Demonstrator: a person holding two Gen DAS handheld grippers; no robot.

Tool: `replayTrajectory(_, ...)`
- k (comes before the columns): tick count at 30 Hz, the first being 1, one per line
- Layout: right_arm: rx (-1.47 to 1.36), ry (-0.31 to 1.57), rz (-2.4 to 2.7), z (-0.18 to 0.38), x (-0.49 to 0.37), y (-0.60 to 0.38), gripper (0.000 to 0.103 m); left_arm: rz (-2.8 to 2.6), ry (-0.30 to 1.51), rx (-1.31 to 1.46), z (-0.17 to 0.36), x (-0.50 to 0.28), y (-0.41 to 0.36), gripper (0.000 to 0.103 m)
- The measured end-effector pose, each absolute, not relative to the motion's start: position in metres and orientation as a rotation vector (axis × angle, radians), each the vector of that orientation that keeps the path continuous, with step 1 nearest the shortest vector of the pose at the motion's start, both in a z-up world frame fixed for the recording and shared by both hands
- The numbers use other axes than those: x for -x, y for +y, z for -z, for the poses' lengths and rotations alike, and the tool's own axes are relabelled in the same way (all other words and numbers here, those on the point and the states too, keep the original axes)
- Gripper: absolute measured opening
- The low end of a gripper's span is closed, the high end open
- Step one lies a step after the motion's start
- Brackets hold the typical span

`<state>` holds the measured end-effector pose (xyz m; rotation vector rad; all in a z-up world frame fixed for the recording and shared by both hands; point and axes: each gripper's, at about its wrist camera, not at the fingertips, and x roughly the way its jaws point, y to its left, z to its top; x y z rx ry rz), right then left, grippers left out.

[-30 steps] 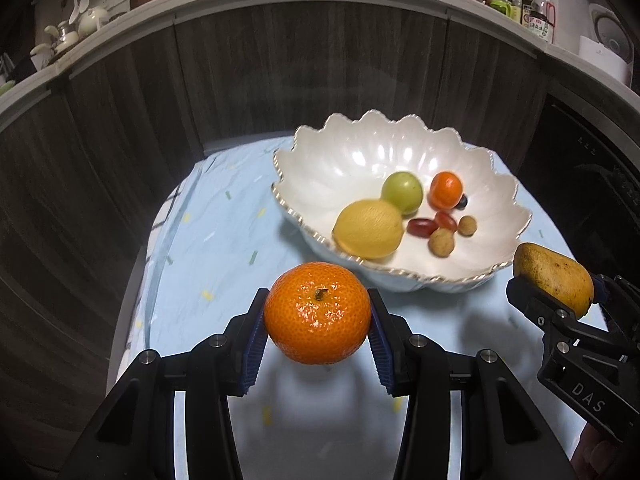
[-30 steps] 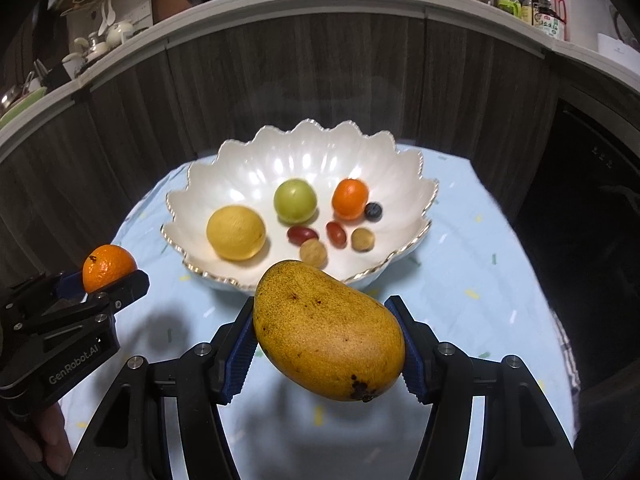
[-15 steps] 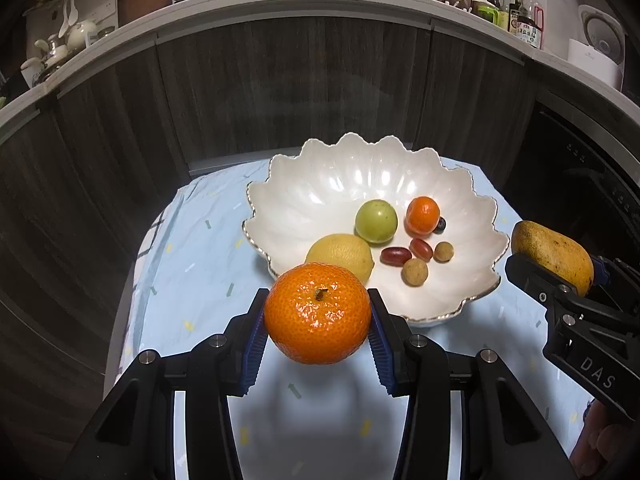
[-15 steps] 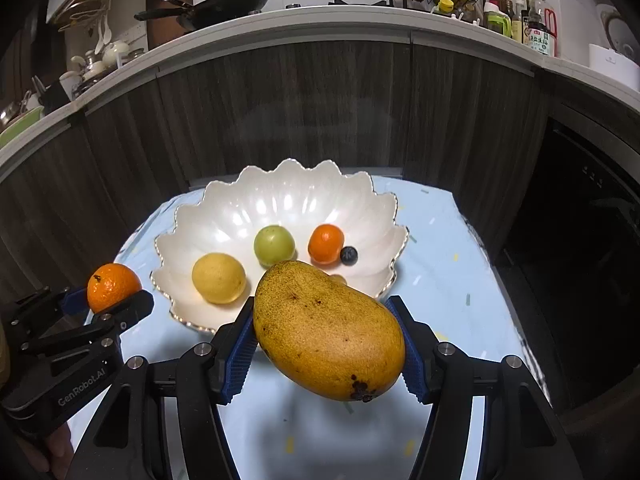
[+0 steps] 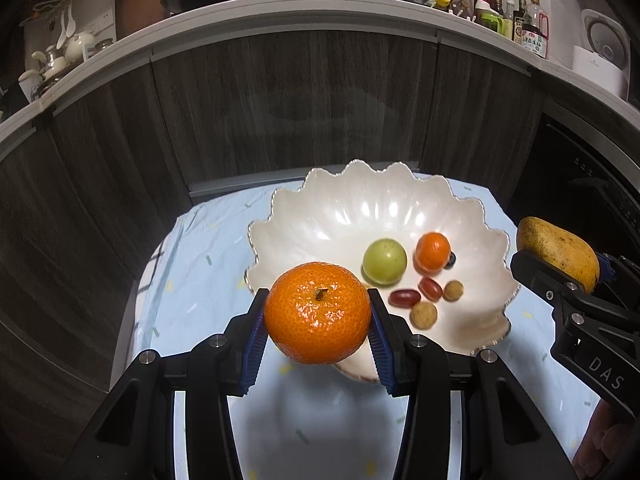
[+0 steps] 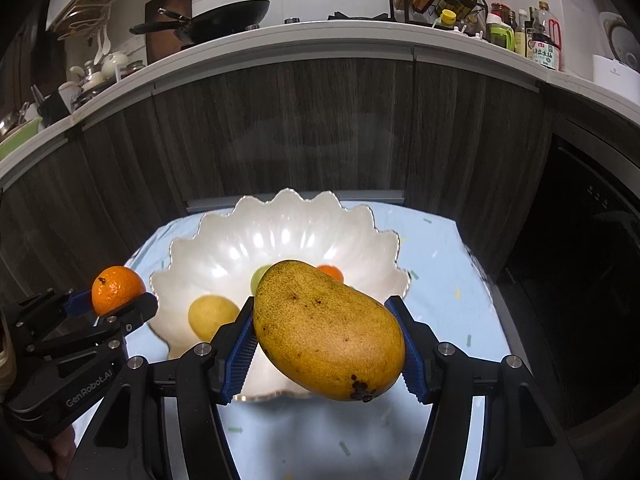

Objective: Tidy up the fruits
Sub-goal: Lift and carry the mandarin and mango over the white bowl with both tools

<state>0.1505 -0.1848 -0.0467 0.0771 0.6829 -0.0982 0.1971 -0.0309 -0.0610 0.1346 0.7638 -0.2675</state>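
With the left gripper (image 5: 318, 314) pinching the mandarin (image 5: 317, 312) and the right gripper (image 6: 326, 330) pinching the mango (image 6: 328, 330), both above the near rim of the bowl (image 5: 360, 208), I would lower each toward free space at 12 o'clock, away from the small fruits.

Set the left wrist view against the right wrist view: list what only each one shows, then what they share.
Only the left wrist view shows the two red oblong fruits, the two small brown round fruits and the blueberry in the bowl. Only the right wrist view shows the lemon, which the mandarin hides in the other view. Both show the white scalloped bowl, the green fruit, the small orange fruit, the left gripper shut on the mandarin and the right gripper shut on the mango.
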Motion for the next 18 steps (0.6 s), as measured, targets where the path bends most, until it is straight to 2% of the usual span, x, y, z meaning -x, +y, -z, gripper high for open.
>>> replayTrajectory(18,-0.091,0.697,0.146,0.059,-0.218,-0.205,0.063,0.256,0.773,-0.128,0.069,-0.261,-0.041,0.046)
